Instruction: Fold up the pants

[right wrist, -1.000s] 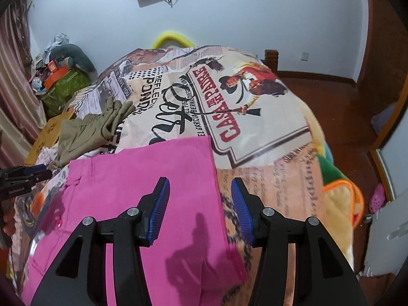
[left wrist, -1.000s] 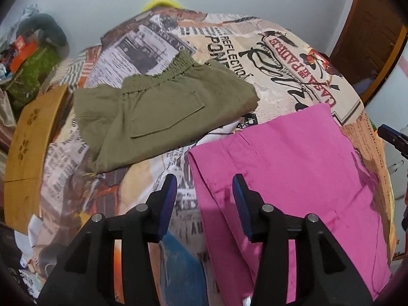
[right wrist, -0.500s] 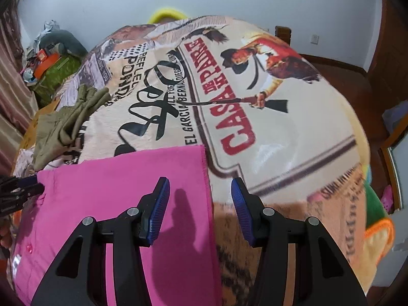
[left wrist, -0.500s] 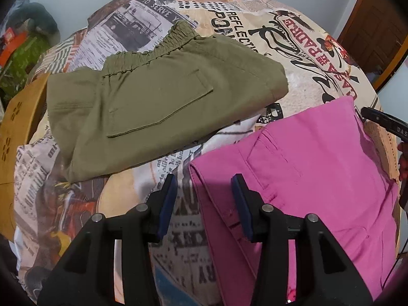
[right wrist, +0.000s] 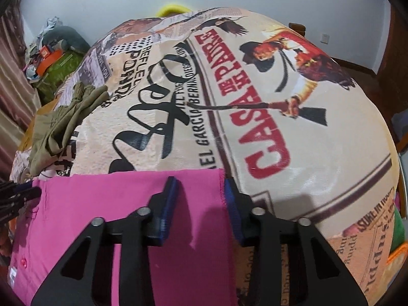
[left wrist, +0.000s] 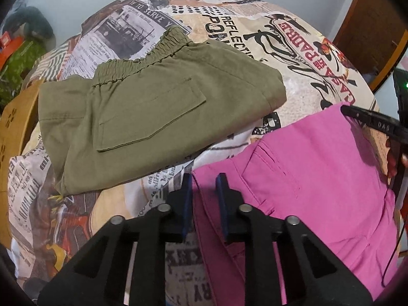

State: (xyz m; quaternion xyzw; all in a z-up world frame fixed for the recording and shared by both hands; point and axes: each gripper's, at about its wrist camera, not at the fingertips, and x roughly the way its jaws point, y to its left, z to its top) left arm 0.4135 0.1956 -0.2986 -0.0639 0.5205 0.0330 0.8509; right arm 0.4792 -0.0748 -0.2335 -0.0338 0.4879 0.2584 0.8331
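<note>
Change, left side: the left gripper (left wrist: 203, 191) has come lower and nearer to the pink pants (left wrist: 318, 178) than one second ago. Its jaws have narrowed and now stand on both sides of the near left corner of the cloth. I cannot tell if they already pinch it.

Change, right side: the right gripper (right wrist: 200, 193) has also moved forward, to the far right corner of the pink pants (right wrist: 114, 219). Its jaws are spread, with the corner of the cloth between them; the right finger is just outside the hem.

Place of the pants: flat on the printed bedcover (right wrist: 280, 102), near the front edge of the bed.

Other clothing: the green pants (left wrist: 153, 117) lie already folded, just beside the pink pair and not touching it as far as I see.

Meaning for the task: I judge both hands are at the grasp points, so the approach is finished and the fold is not yet begun. Next, both jaws should close on the corners before lifting.
</note>
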